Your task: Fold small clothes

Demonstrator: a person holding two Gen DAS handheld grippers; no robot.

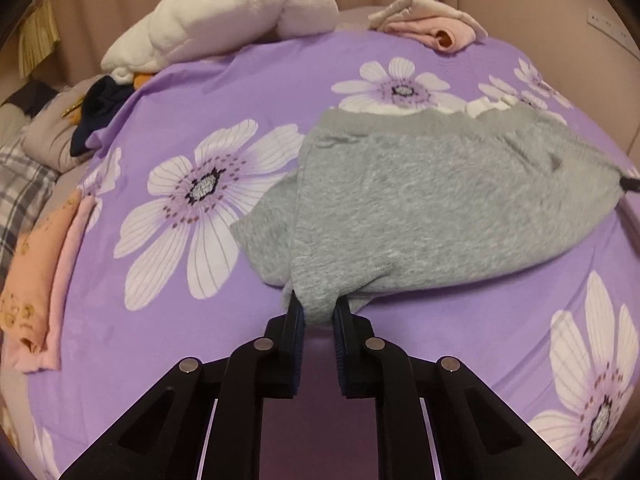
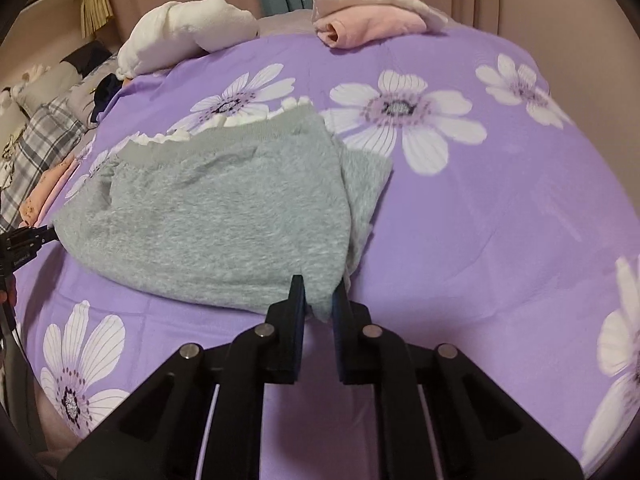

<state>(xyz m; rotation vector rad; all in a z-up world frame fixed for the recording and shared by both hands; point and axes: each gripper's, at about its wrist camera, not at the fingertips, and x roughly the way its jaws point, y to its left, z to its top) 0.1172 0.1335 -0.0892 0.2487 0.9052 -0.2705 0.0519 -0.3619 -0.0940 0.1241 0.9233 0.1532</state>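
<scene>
Left gripper (image 1: pixel 319 309): clamps one near corner of the fuzzy grey knit garment (image 1: pixel 432 208).
Right gripper (image 2: pixel 319 295): clamps the other corner.
Surface: purple floral bedsheet (image 1: pixel 280 80).

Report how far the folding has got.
Done: a folded pink garment and a peach stack sit at the bed's edges. In hand: both grippers, left and right, pinch the near corners of the grey garment. Left: finishing its fold.
</scene>
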